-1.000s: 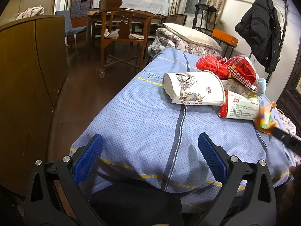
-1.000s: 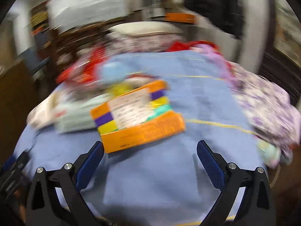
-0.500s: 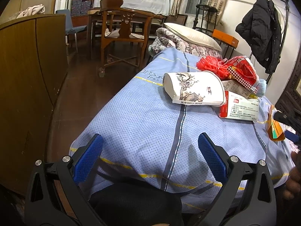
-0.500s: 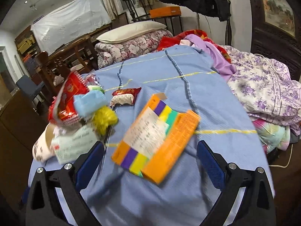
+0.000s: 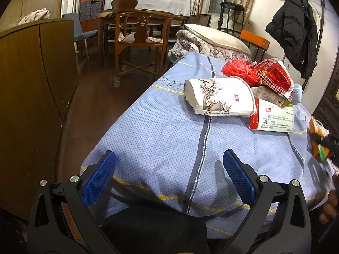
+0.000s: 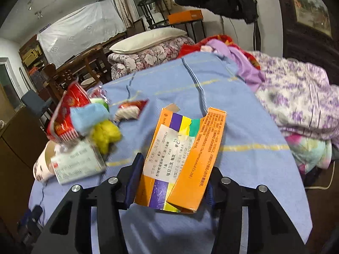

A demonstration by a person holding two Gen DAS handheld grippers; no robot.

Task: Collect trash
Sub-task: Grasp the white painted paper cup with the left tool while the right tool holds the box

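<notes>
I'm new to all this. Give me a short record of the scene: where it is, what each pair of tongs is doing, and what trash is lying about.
Place: bed with a blue sheet
Right tongs: jaws have just been closing and now grip an orange medicine box
Left tongs: open, holding nothing, above the foot of the bed
Trash on the sheet: white paper cup with a tree painting, red-and-white carton, red snack bag, red mesh bundle
Also there: pillow, black coat
</notes>
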